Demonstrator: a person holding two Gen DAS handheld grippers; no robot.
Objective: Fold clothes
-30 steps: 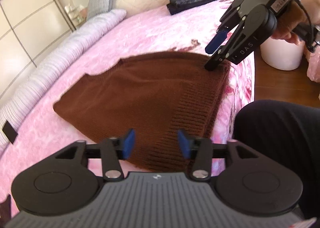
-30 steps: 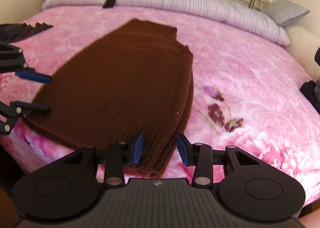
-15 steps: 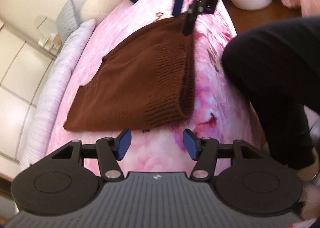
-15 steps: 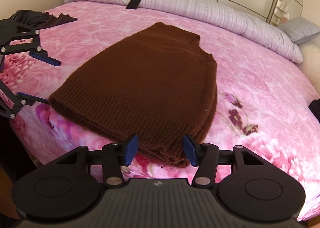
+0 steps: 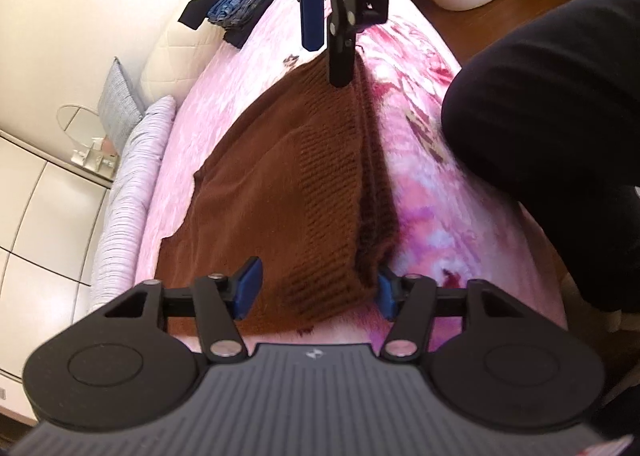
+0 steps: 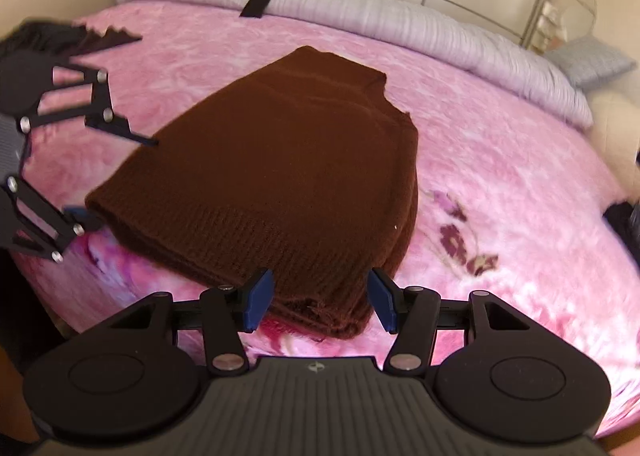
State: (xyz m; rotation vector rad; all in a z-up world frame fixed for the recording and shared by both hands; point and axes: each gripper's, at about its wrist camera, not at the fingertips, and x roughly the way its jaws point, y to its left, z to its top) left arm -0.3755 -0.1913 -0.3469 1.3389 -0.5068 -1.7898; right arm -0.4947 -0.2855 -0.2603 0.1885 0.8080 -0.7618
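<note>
A folded brown knit sweater (image 6: pixel 272 183) is seen laid flat on a pink floral bedspread (image 6: pixel 500 159), its ribbed hem nearest the bed's edge. The left tool (image 5: pixel 316 290) and the right tool (image 6: pixel 320 302) are both held wide open, one at each hem corner, with nothing gripped. A stack of folded clothes (image 5: pixel 240 11) by a white pillow (image 5: pixel 176 43) is shown only in the left wrist view; a dark garment (image 6: pixel 60 39) at the bed's far side is shown only in the right wrist view.
</note>
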